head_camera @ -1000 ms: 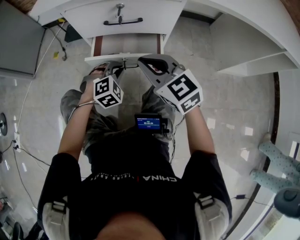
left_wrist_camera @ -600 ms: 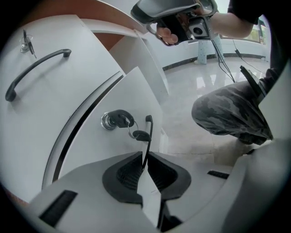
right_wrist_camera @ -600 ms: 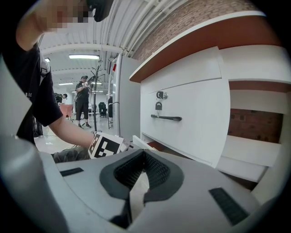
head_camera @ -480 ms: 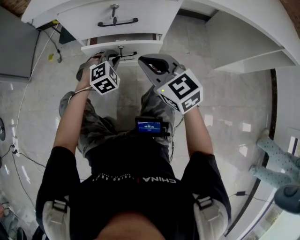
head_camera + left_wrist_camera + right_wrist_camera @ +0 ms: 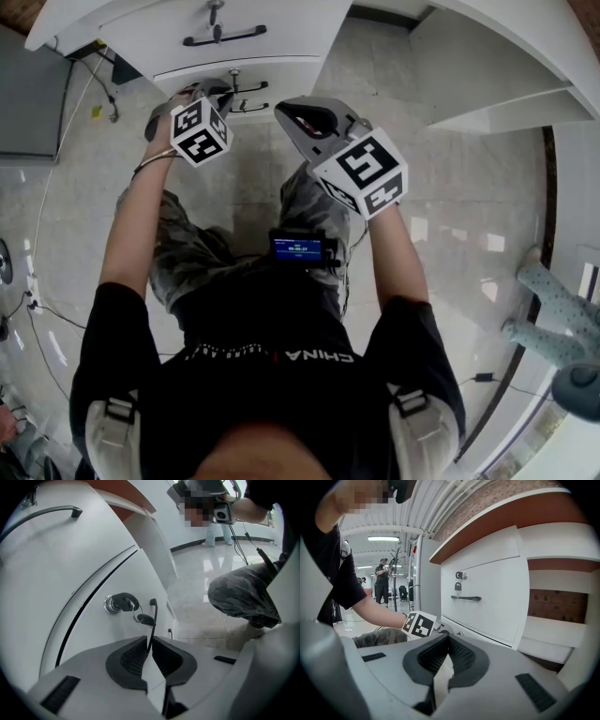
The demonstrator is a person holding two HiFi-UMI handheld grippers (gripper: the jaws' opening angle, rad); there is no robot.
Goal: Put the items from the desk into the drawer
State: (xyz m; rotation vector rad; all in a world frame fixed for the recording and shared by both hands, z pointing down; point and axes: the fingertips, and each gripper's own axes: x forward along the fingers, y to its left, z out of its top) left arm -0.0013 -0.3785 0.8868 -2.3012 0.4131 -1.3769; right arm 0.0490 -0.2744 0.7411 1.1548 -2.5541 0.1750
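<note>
- One drawer [image 5: 93, 630], the lower one, sits about flush with the front above it. No desk items show, so they are probably already inside.
- Its thin black handle [image 5: 153, 616] is pinched between the left gripper's [image 5: 149, 639] pads, just beside the key [image 5: 123, 603].
- The right gripper [image 5: 447, 637] hangs nearby, jaws together on nothing.
- The step in hand looks like shutting; next, the left gripper should release the handle and back straight off.

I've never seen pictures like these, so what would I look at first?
Probably the left gripper and the right gripper, each carrying a cube with black and white squares, in front of white drawers. The left gripper is shut on the thin black handle of the lower drawer, next to a key in its lock. The right gripper hangs beside it, shut and empty.
</note>
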